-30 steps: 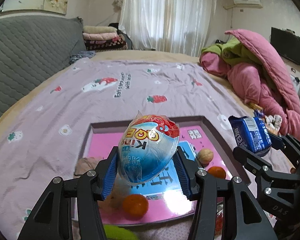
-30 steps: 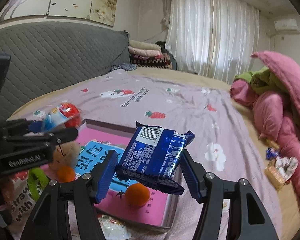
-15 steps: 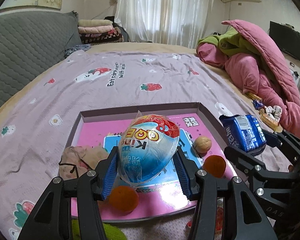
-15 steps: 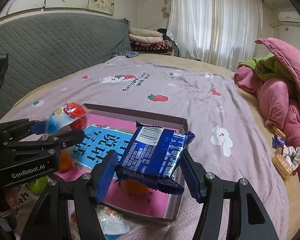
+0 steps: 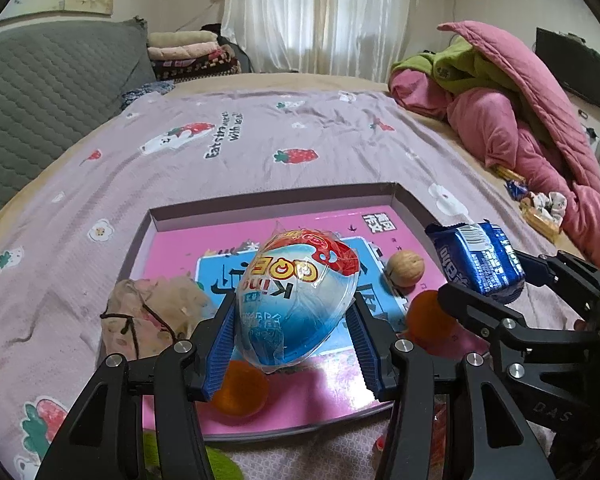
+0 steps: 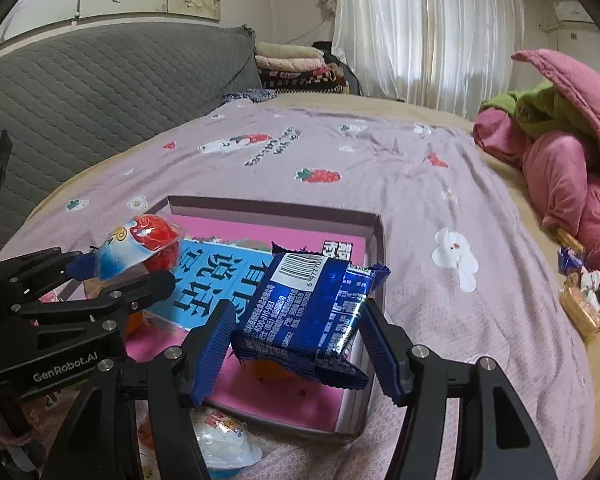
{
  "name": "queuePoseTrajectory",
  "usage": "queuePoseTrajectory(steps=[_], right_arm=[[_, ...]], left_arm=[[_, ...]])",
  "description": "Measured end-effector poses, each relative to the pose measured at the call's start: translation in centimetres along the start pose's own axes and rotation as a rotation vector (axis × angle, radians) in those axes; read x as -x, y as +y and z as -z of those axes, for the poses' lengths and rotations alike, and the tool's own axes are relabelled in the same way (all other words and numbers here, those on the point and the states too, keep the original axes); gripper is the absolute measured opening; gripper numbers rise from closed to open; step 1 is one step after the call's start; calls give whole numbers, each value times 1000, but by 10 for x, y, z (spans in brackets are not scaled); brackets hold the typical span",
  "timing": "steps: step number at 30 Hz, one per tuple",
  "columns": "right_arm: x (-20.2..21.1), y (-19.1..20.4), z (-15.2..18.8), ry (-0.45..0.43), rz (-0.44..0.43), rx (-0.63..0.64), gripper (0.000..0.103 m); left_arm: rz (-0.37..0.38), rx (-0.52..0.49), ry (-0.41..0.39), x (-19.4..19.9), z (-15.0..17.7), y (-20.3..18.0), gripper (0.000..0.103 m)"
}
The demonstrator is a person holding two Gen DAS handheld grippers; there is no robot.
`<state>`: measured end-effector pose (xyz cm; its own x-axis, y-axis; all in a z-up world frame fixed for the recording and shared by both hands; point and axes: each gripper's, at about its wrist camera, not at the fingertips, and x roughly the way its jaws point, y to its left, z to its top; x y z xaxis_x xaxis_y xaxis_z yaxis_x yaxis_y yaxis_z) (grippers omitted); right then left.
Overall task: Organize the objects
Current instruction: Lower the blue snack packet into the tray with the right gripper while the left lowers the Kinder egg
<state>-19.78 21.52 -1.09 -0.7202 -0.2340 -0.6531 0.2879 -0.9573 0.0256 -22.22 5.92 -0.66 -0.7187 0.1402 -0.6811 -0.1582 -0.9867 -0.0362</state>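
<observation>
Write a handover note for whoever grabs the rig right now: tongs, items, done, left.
Left tongs: shut on the Kinder Joy egg, held above the pink box.
Right tongs: shut on the blue snack packet, held over the box's right side.
In the box: walnut, two oranges, drawstring pouch at its left edge.
Not yet in: a second wrapped egg on the bedspread in front of the box.
Done: those loose items boxed.
Left: probably release both held items into the box, then fetch the second egg.
</observation>
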Motion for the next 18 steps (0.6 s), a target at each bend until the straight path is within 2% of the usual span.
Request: queuePoseTrajectory(steps=[18], right_arm=[[-20,-15,2,63,-48,-65,64]], left_arm=[[-8,-65,55,-19,7,-17,55]])
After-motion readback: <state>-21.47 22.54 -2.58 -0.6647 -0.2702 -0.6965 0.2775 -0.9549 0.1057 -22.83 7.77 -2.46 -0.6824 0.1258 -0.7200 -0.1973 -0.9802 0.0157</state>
